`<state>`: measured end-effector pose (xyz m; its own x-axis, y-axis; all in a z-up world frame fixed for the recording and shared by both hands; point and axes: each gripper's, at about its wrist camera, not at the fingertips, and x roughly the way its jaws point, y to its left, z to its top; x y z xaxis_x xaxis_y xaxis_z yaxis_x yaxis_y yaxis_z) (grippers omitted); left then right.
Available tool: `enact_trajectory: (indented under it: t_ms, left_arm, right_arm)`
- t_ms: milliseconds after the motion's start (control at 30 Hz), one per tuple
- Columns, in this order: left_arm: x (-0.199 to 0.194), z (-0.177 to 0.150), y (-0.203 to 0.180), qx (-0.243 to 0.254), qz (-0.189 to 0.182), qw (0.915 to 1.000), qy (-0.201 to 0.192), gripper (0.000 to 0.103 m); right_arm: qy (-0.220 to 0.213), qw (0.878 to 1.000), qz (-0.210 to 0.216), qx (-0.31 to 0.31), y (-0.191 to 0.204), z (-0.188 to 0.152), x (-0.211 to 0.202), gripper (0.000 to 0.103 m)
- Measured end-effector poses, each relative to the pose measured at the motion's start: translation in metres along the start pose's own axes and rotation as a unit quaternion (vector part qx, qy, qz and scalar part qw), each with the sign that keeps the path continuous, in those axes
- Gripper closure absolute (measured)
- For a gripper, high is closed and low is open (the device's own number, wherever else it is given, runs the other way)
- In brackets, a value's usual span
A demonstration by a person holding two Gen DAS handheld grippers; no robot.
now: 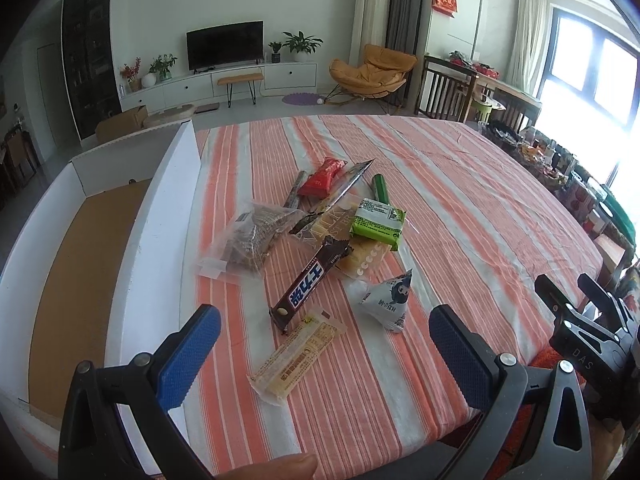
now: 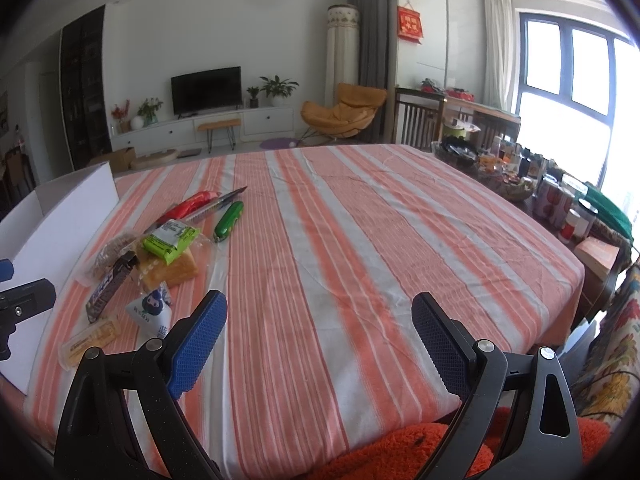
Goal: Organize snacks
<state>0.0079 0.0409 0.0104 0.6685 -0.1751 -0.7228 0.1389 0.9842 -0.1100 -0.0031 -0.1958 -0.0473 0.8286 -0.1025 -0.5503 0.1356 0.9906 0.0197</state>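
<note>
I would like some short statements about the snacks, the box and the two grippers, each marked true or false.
1. Both the left gripper and the right gripper are open and hold nothing. True.
2. The snacks already lie inside the white box. False: they lie on the striped tablecloth beside it.
3. The green wafer pack rests on top of other snacks. True.
4. The brown chocolate bar stands upright. False: it lies flat.

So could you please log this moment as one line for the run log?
left gripper: open, empty | right gripper: open, empty | snacks: piled on striped cloth | white box: no snacks seen
</note>
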Motion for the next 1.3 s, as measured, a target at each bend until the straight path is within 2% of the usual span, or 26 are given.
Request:
enact_trajectory:
  t_ms: [100,233,367,433,533,600,733,833,967,1067,1167,1233,1267,1300]
  left_arm:
    - [-0.006,0.007,0.019,-0.016,-0.034,0.9992,0.014,0.0]
    - [0.0,-0.006,0.01,0.046,-0.04,0.9975,0.037,0.0]
    - [0.028,-0.026,-0.018,0.132,0.002,0.9889,0.068,0.0]
    - [0.052,-0.033,-0.021,0.155,0.029,0.9834,0.089,0.0]
    - [0.087,-0.036,-0.008,0.14,0.041,0.98,0.135,0.0]
    - [0.103,-0.038,0.002,0.119,0.027,0.9791,0.163,0.0]
    - [0.12,-0.047,0.01,0.116,0.026,0.9751,0.187,0.0]
    - [0.122,-0.048,0.02,0.089,0.007,0.9788,0.184,0.0]
    - [0.121,-0.051,0.025,0.084,0.01,0.9827,0.165,0.0]
    - [0.121,-0.051,0.025,0.089,0.009,0.983,0.161,0.0]
    - [0.115,-0.052,0.021,0.087,0.011,0.9799,0.179,0.0]
    - [0.109,-0.053,0.014,0.094,0.003,0.9802,0.174,0.008]
    - [0.104,-0.054,0.01,0.103,-0.003,0.9803,0.168,0.02]
    - [0.1,-0.054,0.005,0.113,-0.009,0.98,0.163,0.037]
  right_arm:
    - [0.016,0.999,0.01,0.045,-0.017,-0.001,0.006,0.007]
    - [0.038,0.997,0.018,0.07,-0.025,-0.002,0.011,0.007]
    - [0.035,0.997,0.017,0.06,-0.02,-0.004,0.006,0.007]
    - [0.035,0.998,0.016,0.055,-0.017,-0.005,0.005,0.007]
    - [0.035,0.998,0.018,0.055,-0.018,-0.004,0.004,0.007]
    - [0.037,0.997,0.021,0.059,-0.023,-0.001,0.006,0.007]
    - [0.043,0.997,0.022,0.06,-0.025,0.0,0.01,0.007]
    - [0.042,0.997,0.024,0.059,-0.025,0.002,0.01,0.007]
    - [0.041,0.997,0.029,0.063,-0.028,0.002,0.01,0.007]
    - [0.043,0.996,0.033,0.064,-0.029,0.002,0.01,0.007]
    - [0.047,0.996,0.04,0.063,-0.028,0.003,0.012,0.007]
    - [0.062,0.994,0.063,0.062,-0.027,0.003,0.017,0.007]
    - [0.075,0.992,0.082,0.062,-0.027,0.003,0.021,0.007]
    - [0.091,0.988,0.108,0.065,-0.028,0.002,0.025,0.007]
